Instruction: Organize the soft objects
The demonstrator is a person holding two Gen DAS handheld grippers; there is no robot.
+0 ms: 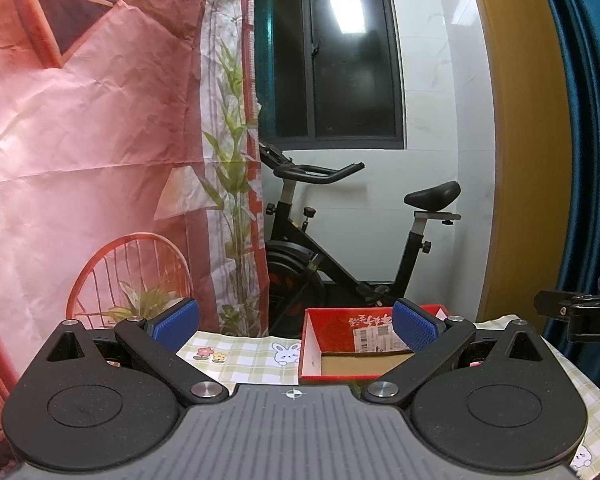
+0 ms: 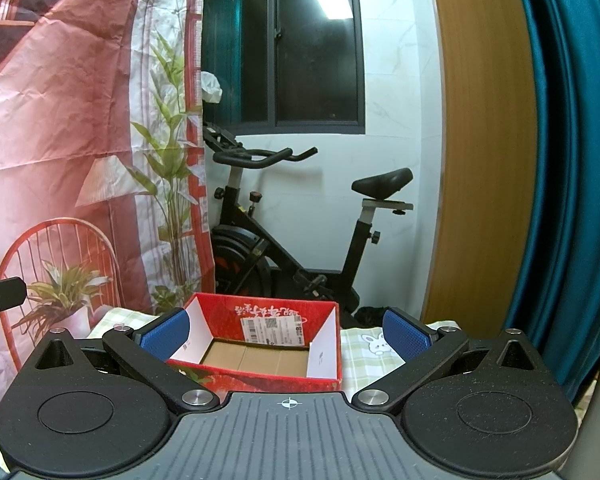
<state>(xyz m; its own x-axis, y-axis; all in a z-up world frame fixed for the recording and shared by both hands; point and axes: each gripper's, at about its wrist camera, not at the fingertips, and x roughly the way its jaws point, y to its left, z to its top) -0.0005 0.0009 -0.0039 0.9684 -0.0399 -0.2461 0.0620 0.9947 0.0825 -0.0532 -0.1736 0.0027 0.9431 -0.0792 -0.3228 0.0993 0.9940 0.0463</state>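
Between our two sets of blue pads nothing is held: the left gripper (image 1: 296, 326) stands wide open and empty, and the right gripper (image 2: 286, 330) is spread just as wide, with nothing between its fingers either. Both hover level above the table, pointing toward its far edge. Just beyond our fingers sits the red box (image 2: 260, 344), open at the top; from the right wrist view we see down to its bare cardboard floor and a shipping label on the inner back wall, and we find nothing inside it. It rests on the checked tablecloth (image 1: 236, 356) printed with rabbits and flowers. No soft object shows in either view, so we cannot say where they lie; they may be below or behind the cameras. We judge the sorting barely begun: the box looks ready to receive things, and every pick and placement is left to do. Farther back stand an exercise bike (image 2: 300, 240) and a printed backdrop (image 1: 80, 140).
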